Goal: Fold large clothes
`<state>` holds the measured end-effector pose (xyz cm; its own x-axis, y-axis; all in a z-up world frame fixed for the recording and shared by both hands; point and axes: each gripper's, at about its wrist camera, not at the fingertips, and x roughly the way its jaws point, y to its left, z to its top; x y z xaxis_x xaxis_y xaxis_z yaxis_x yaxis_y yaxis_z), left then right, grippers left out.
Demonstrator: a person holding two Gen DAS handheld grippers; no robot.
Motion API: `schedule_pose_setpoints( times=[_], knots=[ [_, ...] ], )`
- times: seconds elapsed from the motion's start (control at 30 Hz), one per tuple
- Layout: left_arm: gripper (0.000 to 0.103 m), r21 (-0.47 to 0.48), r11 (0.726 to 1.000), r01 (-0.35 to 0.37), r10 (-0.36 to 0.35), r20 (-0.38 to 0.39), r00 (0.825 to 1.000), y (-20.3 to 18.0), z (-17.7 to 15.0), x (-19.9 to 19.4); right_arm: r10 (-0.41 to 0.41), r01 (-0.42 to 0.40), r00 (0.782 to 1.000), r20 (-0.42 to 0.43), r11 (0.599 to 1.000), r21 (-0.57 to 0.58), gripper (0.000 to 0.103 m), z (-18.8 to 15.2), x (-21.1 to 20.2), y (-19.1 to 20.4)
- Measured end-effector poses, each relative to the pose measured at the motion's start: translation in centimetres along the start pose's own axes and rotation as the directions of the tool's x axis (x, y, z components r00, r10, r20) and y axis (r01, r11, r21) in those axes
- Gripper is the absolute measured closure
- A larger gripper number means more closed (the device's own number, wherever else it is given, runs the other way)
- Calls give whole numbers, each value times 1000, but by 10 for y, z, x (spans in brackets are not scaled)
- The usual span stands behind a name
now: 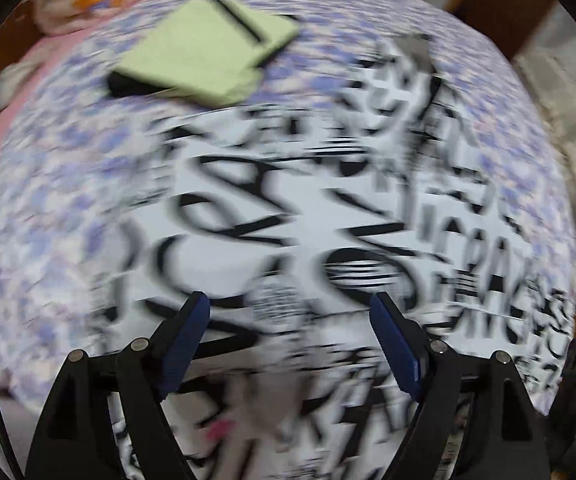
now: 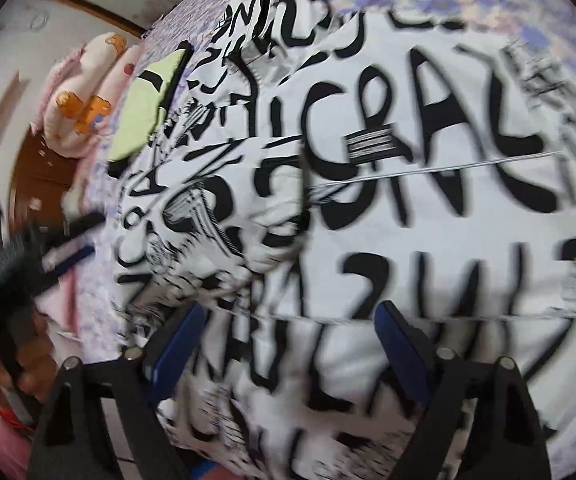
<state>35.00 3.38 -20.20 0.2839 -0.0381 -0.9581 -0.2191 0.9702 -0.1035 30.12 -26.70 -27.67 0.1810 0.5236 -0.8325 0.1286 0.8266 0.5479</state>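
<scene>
- White cloth printed with heavy black lettering, the large garment, lay spread over a bedsheet with a small purple-blue pattern, and it filled most of both wrist views.
- Left gripper pointed steeply down over the middle of the garment; its blue pads stood wide apart and nothing was pinched between them.
- Right gripper hung over the same garment with its jaws likewise wide and no cloth caught in them.
- Whether either set of fingertips touched the cloth could not be told through the blur.
- A folded pale green piece with a black edge lay on the sheet just beyond the garment's far edge.
- A pink and white bundle with orange figures sat at the bed's edge, beyond the green piece.
- In the right wrist view the left gripper showed at the left, held by a hand.
</scene>
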Motion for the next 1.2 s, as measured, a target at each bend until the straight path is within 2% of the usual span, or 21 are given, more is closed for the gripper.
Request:
schedule_pose_setpoints(
  times=[0.1, 0.2, 0.33, 0.4, 0.43, 0.53, 0.6, 0.67, 0.73, 0.87, 0.93, 1.0, 1.13, 1.2],
  knots=[
    [22, -48, 995, -93, 92, -4, 996, 46, -15, -7, 20, -20, 1000, -4, 998, 53, 21, 11, 20, 0],
    [22, -70, 986, -150, 148, -25, 989, 83, -35, -13, -2, 3, 1000, -6, 995, 100, 32, 21, 38, -3],
    [22, -71, 977, -199, 195, -52, 979, 114, -59, -10, -7, 10, 1000, -25, 993, 121, 36, 30, 58, -4],
    [22, -65, 968, -243, 238, -76, 968, 127, -69, -1, -13, 16, 1000, -25, 992, 128, 38, 33, 65, -4],
    [22, -66, 965, -253, 247, -84, 965, 129, -73, 3, -20, 22, 1000, -23, 992, 124, 41, 35, 67, -3],
    [22, -78, 962, -261, 252, -102, 962, 139, -80, 17, -34, 36, 999, -18, 994, 101, 60, 41, 71, 4],
    [22, -90, 960, -265, 255, -111, 961, 144, -83, 27, -61, 63, 998, -25, 994, 85, 64, 44, 72, 7],
    [22, -104, 953, -285, 270, -134, 953, 148, -84, 40, -75, 76, 997, -19, 994, 75, 79, 47, 72, 10],
    [22, -130, 947, -293, 273, -149, 950, 153, -83, 51, -65, 66, 998, -17, 995, 73, 90, 51, 70, 11],
    [22, -183, 936, -302, 277, -148, 949, 167, -83, 66, -71, 69, 996, 55, 997, 42, 94, 61, 49, 20],
    [26, -203, 931, -304, 277, -149, 949, 174, -83, 70, -67, 65, 994, 89, 998, 27, 94, 64, 36, 25],
    [31, -223, 932, -286, 263, -128, 956, 180, -81, 70, -51, 50, 992, 118, 999, 9, 95, 67, 19, 30],
    [50, -230, 930, -288, 267, -120, 956, 185, -75, 75, -64, 72, 986, 154, 996, -47, 95, 62, -6, 41],
    [58, -235, 935, -266, 243, -121, 962, 186, -72, 79, -77, 86, 987, 143, 995, -58, 96, 58, -12, 43]
  ],
)
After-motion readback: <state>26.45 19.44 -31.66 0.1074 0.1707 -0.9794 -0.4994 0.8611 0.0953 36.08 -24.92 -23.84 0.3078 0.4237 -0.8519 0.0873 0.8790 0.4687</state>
